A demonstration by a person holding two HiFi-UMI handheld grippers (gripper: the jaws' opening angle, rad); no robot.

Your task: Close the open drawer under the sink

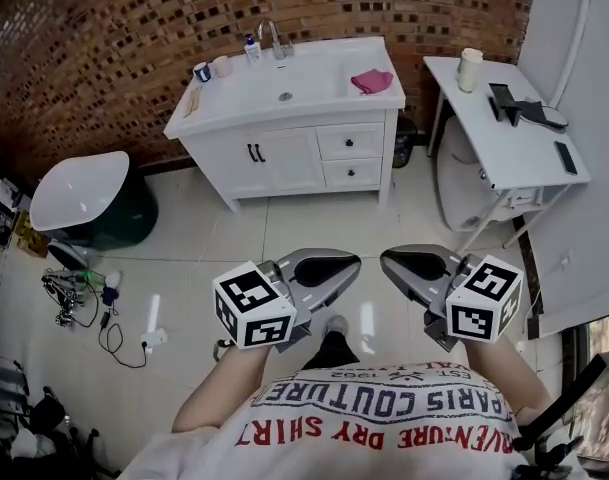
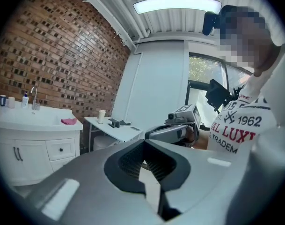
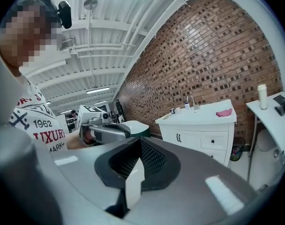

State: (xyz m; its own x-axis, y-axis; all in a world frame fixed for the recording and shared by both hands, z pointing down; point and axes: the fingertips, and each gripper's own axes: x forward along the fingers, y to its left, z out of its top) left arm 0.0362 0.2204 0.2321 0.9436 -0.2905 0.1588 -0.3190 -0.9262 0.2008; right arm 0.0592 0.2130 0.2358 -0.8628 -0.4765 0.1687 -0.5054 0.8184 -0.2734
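Floor tile point(image 1: 284, 238) spreads pale in the head view between the person point(image 1: 384, 418) and the white vanity cabinet point(image 1: 284, 158), which stands against the brick wall point(image 1: 134, 38) with a sink point(image 1: 294, 83) and a pink cloth point(image 1: 372, 81) on its worktop point(image 1: 234, 96). The upper drawer point(image 1: 349, 141) and lower drawer point(image 1: 351, 172) sit stacked at the cabinet's right end, each with a dark knob; which one stands out cannot be told from here. The left gripper point(image 1: 349, 264) and right gripper point(image 1: 389, 261) are held side by side near the person's chest, tips angled toward each other, well apart from both drawers. In the left gripper view, the left gripper point(image 2: 143, 143) has its jaws pressed together at the tips with nothing between them; the upper drawer point(image 2: 60, 149) lies far off to their left. In the right gripper view, the right gripper point(image 3: 140, 140) likewise has its jaws together and empty, with the upper drawer point(image 3: 213, 140) well beyond them to the right.
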